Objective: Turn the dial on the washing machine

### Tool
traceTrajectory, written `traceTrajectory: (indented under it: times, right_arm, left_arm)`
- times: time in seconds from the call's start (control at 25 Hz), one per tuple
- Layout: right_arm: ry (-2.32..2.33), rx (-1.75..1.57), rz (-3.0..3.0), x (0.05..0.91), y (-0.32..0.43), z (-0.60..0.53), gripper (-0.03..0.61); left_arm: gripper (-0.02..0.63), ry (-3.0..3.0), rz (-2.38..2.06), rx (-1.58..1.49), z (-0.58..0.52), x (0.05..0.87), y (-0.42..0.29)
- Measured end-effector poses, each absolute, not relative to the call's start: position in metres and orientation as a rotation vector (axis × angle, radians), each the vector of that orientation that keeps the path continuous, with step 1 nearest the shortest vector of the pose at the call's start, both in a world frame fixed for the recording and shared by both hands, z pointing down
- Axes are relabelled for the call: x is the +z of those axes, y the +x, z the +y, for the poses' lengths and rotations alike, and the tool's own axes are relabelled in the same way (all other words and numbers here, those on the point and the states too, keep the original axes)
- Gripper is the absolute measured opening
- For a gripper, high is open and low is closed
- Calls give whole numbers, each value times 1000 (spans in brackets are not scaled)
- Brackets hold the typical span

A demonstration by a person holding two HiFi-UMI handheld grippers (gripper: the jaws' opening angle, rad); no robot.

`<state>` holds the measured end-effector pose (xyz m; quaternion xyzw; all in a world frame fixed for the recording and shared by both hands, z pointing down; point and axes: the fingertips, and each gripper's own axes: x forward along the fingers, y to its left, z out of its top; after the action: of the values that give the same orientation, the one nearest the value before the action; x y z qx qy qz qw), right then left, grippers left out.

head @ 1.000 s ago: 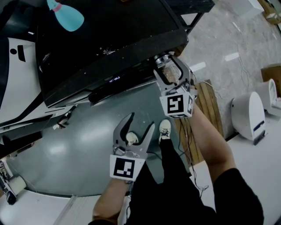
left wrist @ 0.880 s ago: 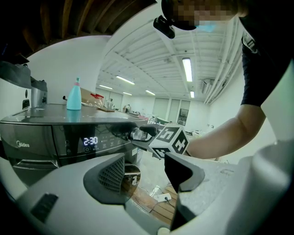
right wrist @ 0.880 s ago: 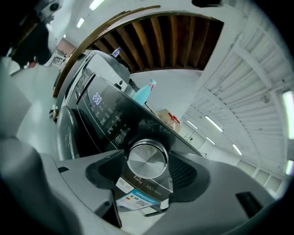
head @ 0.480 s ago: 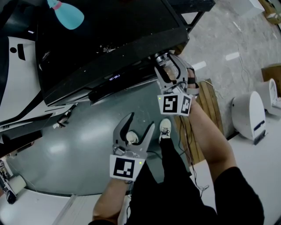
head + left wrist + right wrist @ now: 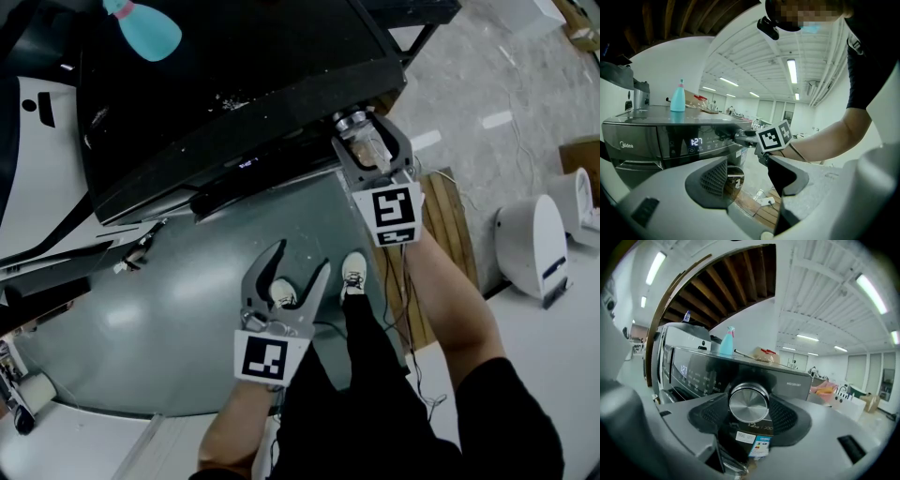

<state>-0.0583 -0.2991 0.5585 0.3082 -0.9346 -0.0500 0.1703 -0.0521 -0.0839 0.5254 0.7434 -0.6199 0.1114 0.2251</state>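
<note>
Right tongs [image 5: 362, 133] tight on dial [image 5: 749, 403]

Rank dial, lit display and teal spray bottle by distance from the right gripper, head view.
1. dial, between the jaws of the right gripper.
2. lit display, leftward on the panel.
3. teal spray bottle, far left on top.

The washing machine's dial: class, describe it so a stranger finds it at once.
Find the dark washing machine. On its front, right of the lit display, sits the dial, between the jaws of the right gripper: the only round silver knob.
</note>
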Motion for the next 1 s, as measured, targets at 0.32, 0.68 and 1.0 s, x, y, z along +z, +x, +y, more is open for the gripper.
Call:
traceTrajectory:
  times: [0.32,0.68,1.0]
  right_arm:
    - [870,-206,-2654,555,-58,-297,293]
    - [915,-192,-2662,537,-52,-280,287]
    - [964,-28,-2683,510,-41,-248,163]
  left_arm:
    - [253,2046,-1715,301,-80,522,-55]
    - [253,2070,-1731,305,-70,506,-63]
    - [252,2127,-1729,306,-48,477,-71]
